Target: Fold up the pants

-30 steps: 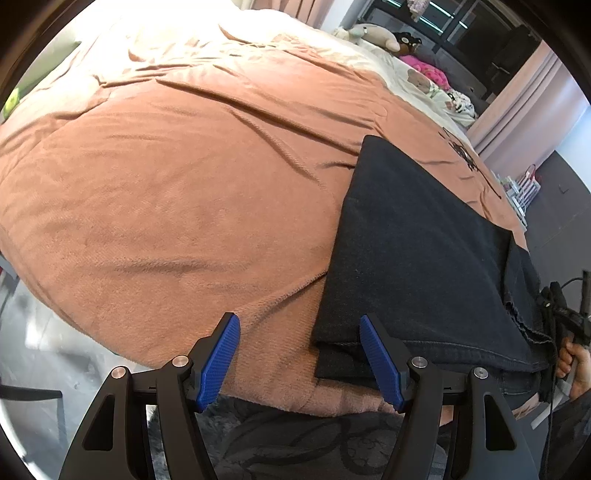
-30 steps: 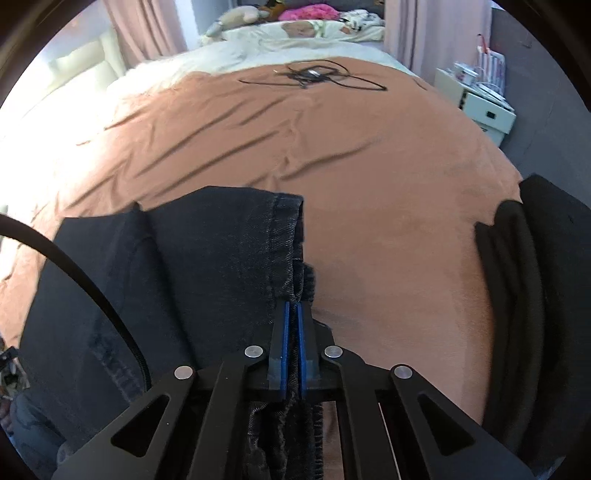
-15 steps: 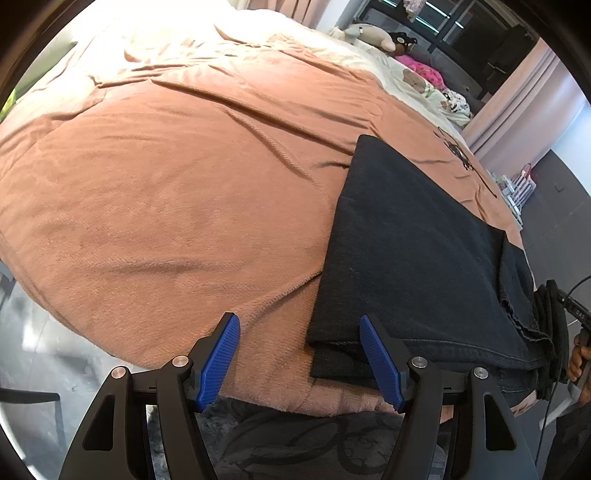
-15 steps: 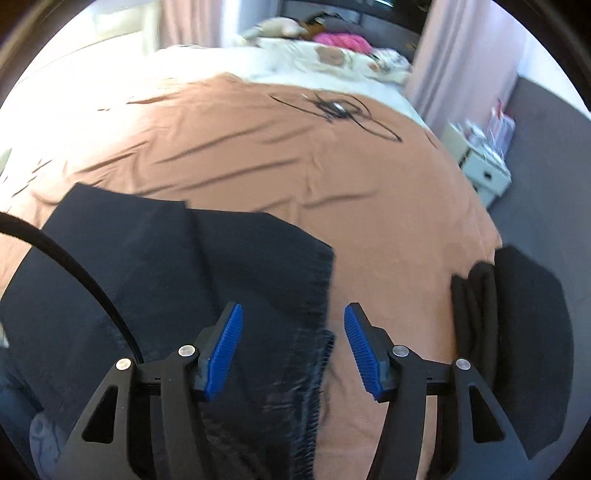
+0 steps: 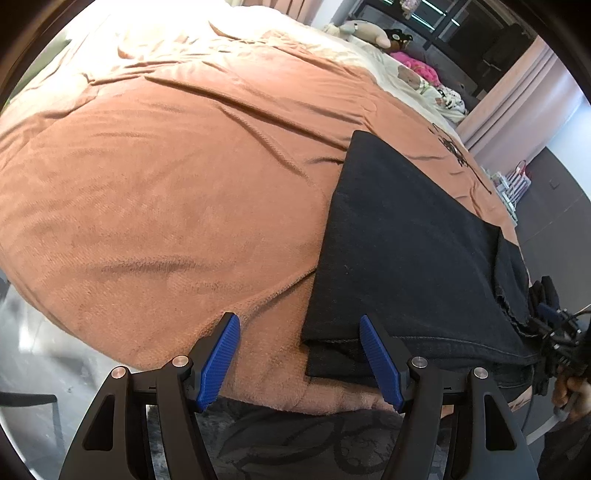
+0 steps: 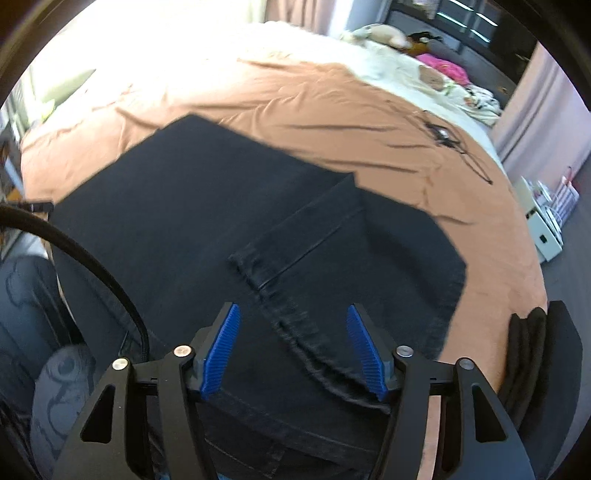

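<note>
While both my tongs gape wide with nothing between their blue pads, the black pants (image 5: pixel 406 251) lie folded on the brown blanket (image 5: pixel 166 184) of the bed. My left tongs (image 5: pixel 300 360) hover at the fold's near corner, at five o'clock; my right tongs (image 6: pixel 293 350) hang above the hem (image 6: pixel 295 328).

The bed (image 5: pixel 155 192) is covered by a wrinkled orange-brown blanket (image 6: pixel 295 99). Folded black pants (image 5: pixel 410 251) lie flat on the blanket at the near edge, with a second dark folded garment (image 6: pixel 543 362) just beside them. A tangled black cable (image 6: pixel 447 136) rests farther back; stuffed toys (image 5: pixel 365 31) lie at the far end.
</note>
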### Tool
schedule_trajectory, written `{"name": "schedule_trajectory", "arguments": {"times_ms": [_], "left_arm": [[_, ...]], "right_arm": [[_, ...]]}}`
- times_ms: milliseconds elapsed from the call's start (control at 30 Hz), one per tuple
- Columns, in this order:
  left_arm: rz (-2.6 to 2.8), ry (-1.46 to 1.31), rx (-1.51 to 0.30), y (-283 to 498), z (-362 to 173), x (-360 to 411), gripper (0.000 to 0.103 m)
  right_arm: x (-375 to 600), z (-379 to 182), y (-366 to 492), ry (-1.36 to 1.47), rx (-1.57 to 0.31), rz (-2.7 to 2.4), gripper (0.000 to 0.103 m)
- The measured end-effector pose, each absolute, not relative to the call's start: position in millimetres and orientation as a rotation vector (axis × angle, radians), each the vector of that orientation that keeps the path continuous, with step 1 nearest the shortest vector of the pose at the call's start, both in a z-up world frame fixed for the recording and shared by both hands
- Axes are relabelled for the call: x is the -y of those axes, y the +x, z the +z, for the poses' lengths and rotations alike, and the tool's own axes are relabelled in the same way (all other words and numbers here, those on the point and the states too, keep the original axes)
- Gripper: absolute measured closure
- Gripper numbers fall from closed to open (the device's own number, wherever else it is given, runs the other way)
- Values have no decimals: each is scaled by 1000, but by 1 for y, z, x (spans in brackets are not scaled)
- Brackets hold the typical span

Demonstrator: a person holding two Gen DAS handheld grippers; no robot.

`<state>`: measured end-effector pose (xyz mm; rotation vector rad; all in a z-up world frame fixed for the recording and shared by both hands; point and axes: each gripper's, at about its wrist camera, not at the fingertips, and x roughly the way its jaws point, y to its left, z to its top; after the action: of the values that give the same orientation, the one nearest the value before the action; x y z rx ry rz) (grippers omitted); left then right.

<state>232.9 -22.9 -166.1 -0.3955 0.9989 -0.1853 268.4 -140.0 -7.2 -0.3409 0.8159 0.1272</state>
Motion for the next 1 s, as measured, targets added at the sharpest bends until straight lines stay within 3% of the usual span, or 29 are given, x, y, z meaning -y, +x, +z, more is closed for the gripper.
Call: {"name": "schedule_trajectory", "arguments": {"times_ms": [700,767,833,1000], "left_arm": [[-203,-433,-1010,234,-169,18,33],[-204,-437,-1011,234,-169,18,33],[-206,-442,-1012,234,-169,18,33],[-204,-442,-1010,234,-169,17,33]], "right_arm": [[111,-44,330,-438,-924,74,45],[108,-42,332,-450,-909,70,60],[108,-39,334,-453,-912,62,84],[116,-20,335,-422,-895,60,102]]}}
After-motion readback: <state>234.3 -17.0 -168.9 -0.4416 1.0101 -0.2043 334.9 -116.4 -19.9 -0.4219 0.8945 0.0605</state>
